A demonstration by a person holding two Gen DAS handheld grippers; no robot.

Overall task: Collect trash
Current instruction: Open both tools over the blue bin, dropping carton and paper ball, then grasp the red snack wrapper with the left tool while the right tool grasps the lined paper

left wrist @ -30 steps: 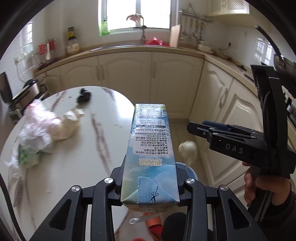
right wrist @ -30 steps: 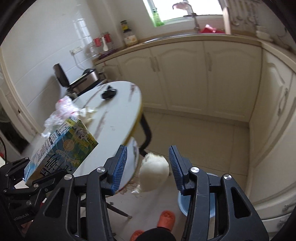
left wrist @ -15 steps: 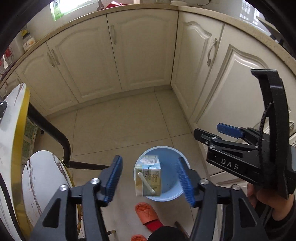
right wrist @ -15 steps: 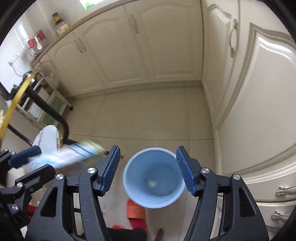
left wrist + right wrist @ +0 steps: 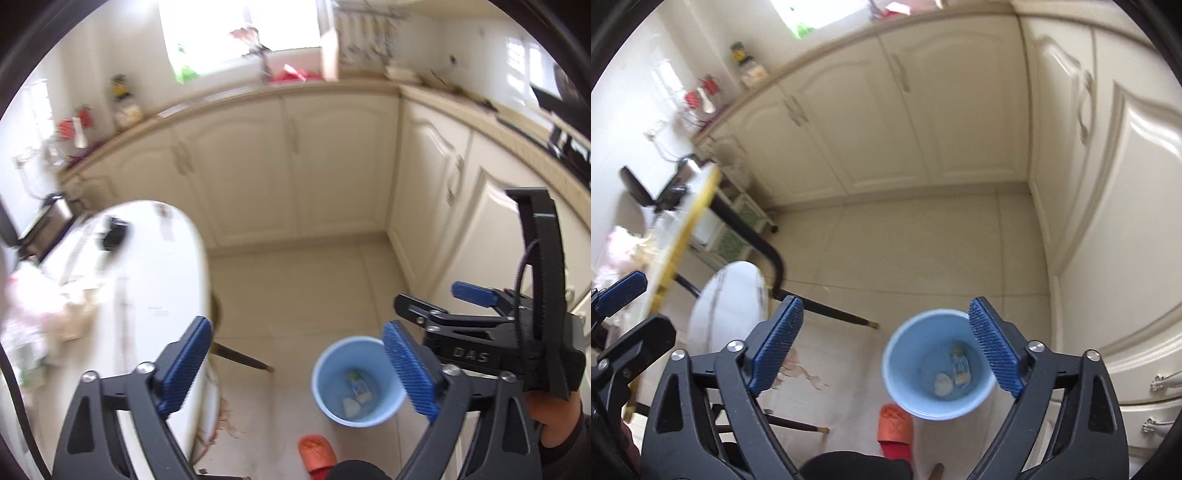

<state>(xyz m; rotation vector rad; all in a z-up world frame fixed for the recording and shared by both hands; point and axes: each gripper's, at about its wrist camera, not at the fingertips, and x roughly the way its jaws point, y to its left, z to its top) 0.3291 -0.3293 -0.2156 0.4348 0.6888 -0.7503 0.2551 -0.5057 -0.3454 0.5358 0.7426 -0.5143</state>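
A light blue bin [image 5: 356, 382] stands on the tiled floor; it also shows in the right wrist view [image 5: 938, 363]. Inside lie a drink carton [image 5: 358, 386] and a white crumpled wad [image 5: 350, 406], both also in the right wrist view: carton [image 5: 960, 363], wad [image 5: 943, 384]. My left gripper [image 5: 297, 367] is open and empty above the floor, left of the bin. My right gripper [image 5: 884, 345] is open and empty above the bin's left side; it also shows in the left wrist view [image 5: 439, 306]. Blurred trash [image 5: 40, 306] lies on the white table [image 5: 155, 280].
Cream cabinets [image 5: 288, 162] line the back and right walls. A black object [image 5: 112, 232] lies on the table's far end. A stool with a white seat [image 5: 727, 306] and dark legs stands by the table. An orange slipper [image 5: 895, 430] is beside the bin.
The carton has dropped from my left gripper into the bin, and the wad from my right gripper too. Both grippers are open wider. The left wrist view has swung up toward the table.
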